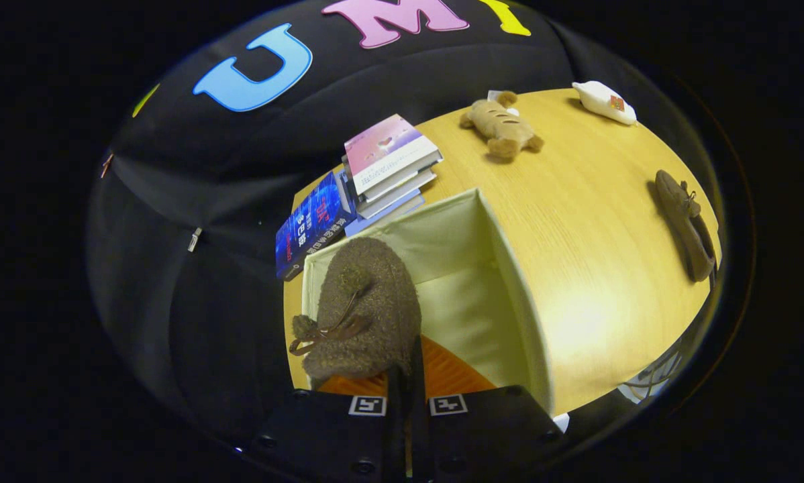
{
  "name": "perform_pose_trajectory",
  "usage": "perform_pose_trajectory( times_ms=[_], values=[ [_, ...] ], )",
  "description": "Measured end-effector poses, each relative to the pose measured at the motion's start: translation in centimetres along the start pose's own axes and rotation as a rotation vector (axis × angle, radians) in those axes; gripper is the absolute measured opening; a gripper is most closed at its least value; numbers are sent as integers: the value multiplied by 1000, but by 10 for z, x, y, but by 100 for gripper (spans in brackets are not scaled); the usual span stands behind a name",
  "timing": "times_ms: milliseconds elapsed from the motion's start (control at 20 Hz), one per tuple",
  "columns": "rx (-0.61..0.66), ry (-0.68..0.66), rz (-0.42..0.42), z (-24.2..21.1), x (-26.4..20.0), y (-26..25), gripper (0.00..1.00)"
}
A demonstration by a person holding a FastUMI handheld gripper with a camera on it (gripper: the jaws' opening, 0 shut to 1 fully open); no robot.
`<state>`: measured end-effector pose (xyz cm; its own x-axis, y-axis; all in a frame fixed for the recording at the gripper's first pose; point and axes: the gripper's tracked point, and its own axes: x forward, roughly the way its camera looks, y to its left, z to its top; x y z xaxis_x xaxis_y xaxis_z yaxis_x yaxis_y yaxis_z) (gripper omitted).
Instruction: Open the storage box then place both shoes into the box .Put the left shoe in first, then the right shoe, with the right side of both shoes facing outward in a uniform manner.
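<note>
My gripper (405, 376) is shut on a brown fuzzy shoe (365, 305) with a dark lace bow. It holds the shoe by its rim, toe pointing away, over the open cream fabric storage box (509, 268). The shoe hangs above the box's left part, near its back left corner. An orange surface (449, 376) shows just under the fingers. The other brown shoe (687, 225) lies on the wooden table, well right of the box.
A stack of books (388, 168) and a blue book (311, 225) lie behind the box. A tan plush toy (503, 127) and a white object (603, 102) sit farther back on the table (596, 201). The table's left edge runs beside the box.
</note>
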<state>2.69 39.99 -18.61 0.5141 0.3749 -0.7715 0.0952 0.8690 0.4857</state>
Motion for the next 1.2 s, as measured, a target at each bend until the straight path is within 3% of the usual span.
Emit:
perform_pose_trajectory(
  times_ms=[200,250,300,450,800,1000,1200],
  values=[
    [-91,79,-21,-29,32,2,21],
    [-124,124,-19,-44,32,1,34],
    [-141,160,17,-57,30,6,41],
    [-179,170,74,-64,13,12,99],
    [-290,-7,164,-8,-72,-22,99],
    [-362,-122,162,34,-123,-87,99],
    [-483,-221,77,72,-152,-183,99]
  ],
)
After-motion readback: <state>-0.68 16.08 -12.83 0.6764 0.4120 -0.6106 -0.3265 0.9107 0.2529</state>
